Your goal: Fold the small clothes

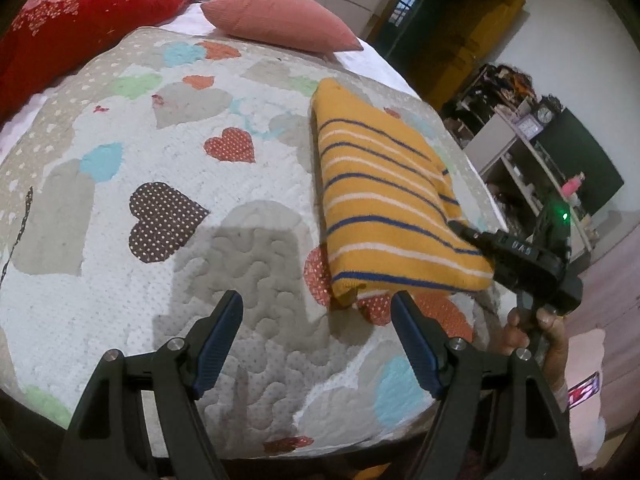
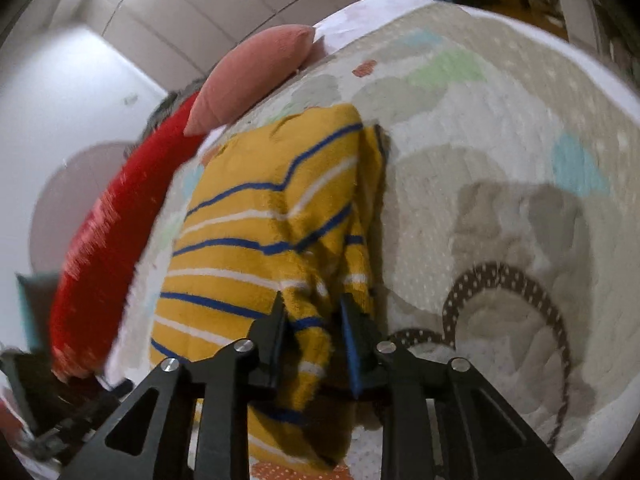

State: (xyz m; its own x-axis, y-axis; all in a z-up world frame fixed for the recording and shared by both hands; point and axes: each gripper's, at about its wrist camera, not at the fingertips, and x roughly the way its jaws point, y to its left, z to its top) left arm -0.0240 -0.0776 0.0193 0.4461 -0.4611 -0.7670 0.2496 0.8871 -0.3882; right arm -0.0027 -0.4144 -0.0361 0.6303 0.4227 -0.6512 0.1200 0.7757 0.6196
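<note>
A folded mustard-yellow garment with blue and white stripes [image 1: 384,196] lies on the heart-patterned quilt [image 1: 224,184]. My left gripper [image 1: 316,312] is open and empty, just short of the garment's near left corner. My right gripper [image 2: 312,308] has its jaws closed on the garment's [image 2: 260,240] near edge, with a fold of cloth between the pads. In the left wrist view the right gripper [image 1: 464,228] reaches in from the right, its tips at the garment's right edge.
A red cushion [image 1: 80,20] and a pink cushion [image 1: 276,16] lie at the far end of the bed. The bed's right edge drops to the floor, with shelves [image 1: 532,148] beyond. My hand [image 1: 536,336] holds the right gripper's handle.
</note>
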